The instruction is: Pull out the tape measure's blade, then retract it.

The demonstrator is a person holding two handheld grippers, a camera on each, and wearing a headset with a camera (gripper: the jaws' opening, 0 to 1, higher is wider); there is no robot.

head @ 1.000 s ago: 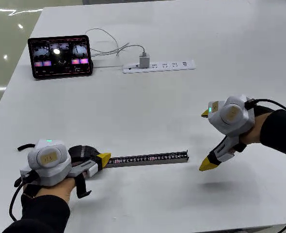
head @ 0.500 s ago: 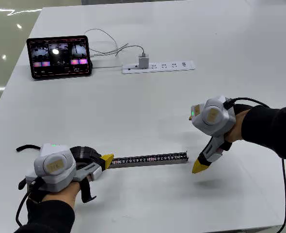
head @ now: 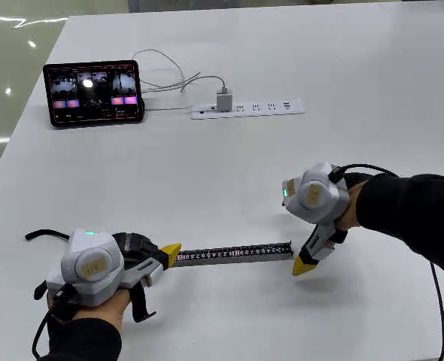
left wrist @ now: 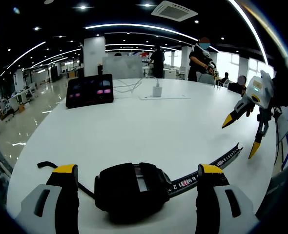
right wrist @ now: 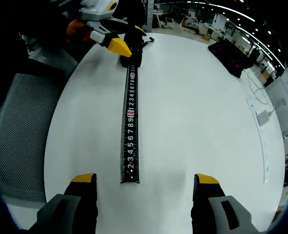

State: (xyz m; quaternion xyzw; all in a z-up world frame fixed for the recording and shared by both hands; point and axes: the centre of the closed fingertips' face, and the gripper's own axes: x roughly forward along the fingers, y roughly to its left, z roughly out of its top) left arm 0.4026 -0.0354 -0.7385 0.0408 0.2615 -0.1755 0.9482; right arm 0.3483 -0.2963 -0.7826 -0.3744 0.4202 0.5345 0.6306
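The black tape measure case (head: 134, 243) lies on the white table (head: 229, 180) at the lower left. Its blade (head: 233, 253) stretches right, flat on the table. My left gripper (left wrist: 139, 170) is open, one jaw on each side of the case (left wrist: 132, 187), with small gaps on both sides. The blade (left wrist: 207, 168) runs out past the right jaw. My right gripper (right wrist: 145, 178) is open and points down at the table. The blade's end (right wrist: 130, 176) lies between its yellow fingertips (right wrist: 84, 178), nearer the left one and touched by neither. In the head view the right gripper (head: 296, 226) hangs just over the blade's tip.
A lit tablet (head: 94, 92) stands at the far left, with a white power strip (head: 248, 107), a plugged charger and cables beside it. A grey mesh chair (right wrist: 22, 136) sits off the table's near edge. People stand far behind the table (left wrist: 202, 53).
My right gripper has moved left and down, from beyond the blade's tip to straddling it. The left gripper, case and blade have stayed in place.
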